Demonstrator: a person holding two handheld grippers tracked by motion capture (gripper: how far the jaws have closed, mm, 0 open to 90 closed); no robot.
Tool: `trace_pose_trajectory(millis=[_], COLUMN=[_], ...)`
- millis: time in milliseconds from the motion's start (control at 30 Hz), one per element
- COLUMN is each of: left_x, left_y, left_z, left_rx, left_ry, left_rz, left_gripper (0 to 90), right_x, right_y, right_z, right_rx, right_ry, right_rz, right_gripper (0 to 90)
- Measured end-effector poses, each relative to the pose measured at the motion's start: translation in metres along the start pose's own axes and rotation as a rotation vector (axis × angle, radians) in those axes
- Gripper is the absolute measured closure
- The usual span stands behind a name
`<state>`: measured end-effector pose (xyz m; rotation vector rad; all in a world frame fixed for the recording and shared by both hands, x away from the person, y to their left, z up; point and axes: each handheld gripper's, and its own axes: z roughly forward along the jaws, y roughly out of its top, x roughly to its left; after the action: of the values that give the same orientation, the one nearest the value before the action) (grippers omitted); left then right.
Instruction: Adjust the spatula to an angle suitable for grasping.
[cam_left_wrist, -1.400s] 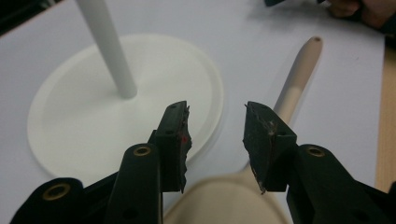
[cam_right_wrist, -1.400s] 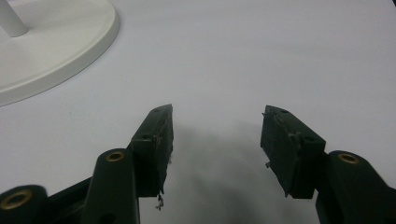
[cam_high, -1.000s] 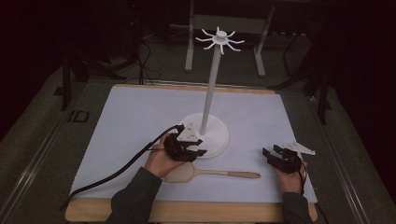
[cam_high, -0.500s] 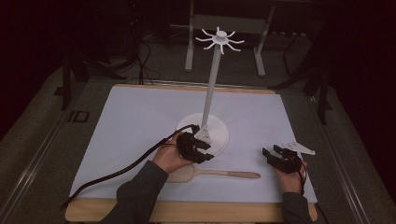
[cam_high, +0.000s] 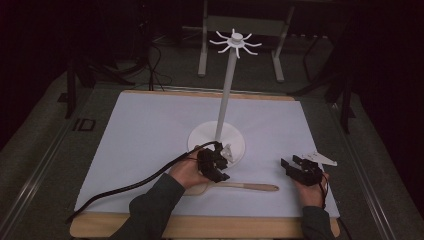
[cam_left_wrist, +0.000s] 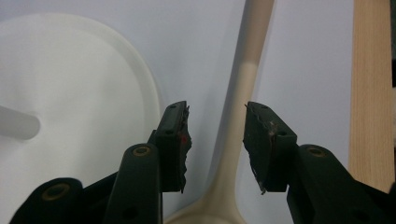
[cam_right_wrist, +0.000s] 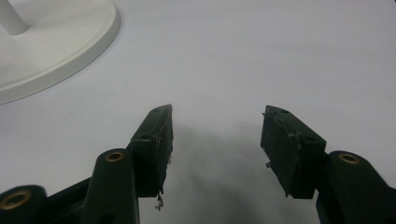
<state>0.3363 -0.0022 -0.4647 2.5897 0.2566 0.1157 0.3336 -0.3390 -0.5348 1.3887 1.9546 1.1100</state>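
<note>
Covering most of the wooden board, a white sheet is the biggest thing on the table. Near its centre stands a white stand: round base, thin pole, spoked crown at the top. From the base, the wooden spoon lies at about 6 o'clock, flat on the sheet, handle running toward 3 o'clock, bowl end mostly under the person's left hand.

Left gripper sits low over the spoon near the neck, just off the base rim. In the left gripper view, the spoon's handle runs up between the two jaws, with a clear gap on each side; pads are not pressing on it. The jaws have just been closing and stand half-wide around the handle. Base rim shows at 10 o'clock of the jaws.

Right gripper is at 4 o'clock from the base, well apart from the spoon's handle tip. In the right gripper view, its jaws are wide with bare sheet between them.
</note>
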Motion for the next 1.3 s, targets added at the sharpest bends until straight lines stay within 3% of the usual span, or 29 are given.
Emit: trace_pose_trajectory(millis=[233, 567, 967, 1300], left_x=[-0.006, -0.012, -0.013, -0.010], left_y=[0.002, 0.015, 0.028, 0.031], left_z=[0.013, 0.034, 0.049, 0.057], left_rx=[0.088, 0.161, 0.192, 0.220], left_ry=[-0.004, -0.025, -0.064, -0.088], left_rz=[0.043, 0.099, 0.125, 0.115], left_gripper=[64.8, 66.7, 69.4, 72.6], right_x=[0.000, 0.000, -0.001, -0.001], right_y=[0.000, 0.000, 0.000, 0.000], right_z=[0.000, 0.000, 0.000, 0.000], right_rx=[0.002, 0.003, 0.003, 0.003], right_ry=[-0.001, 0.002, 0.005, 0.006], right_rz=[-0.003, 0.001, 0.005, 0.007], right_gripper=[43.3, 43.2, 43.0, 42.9])
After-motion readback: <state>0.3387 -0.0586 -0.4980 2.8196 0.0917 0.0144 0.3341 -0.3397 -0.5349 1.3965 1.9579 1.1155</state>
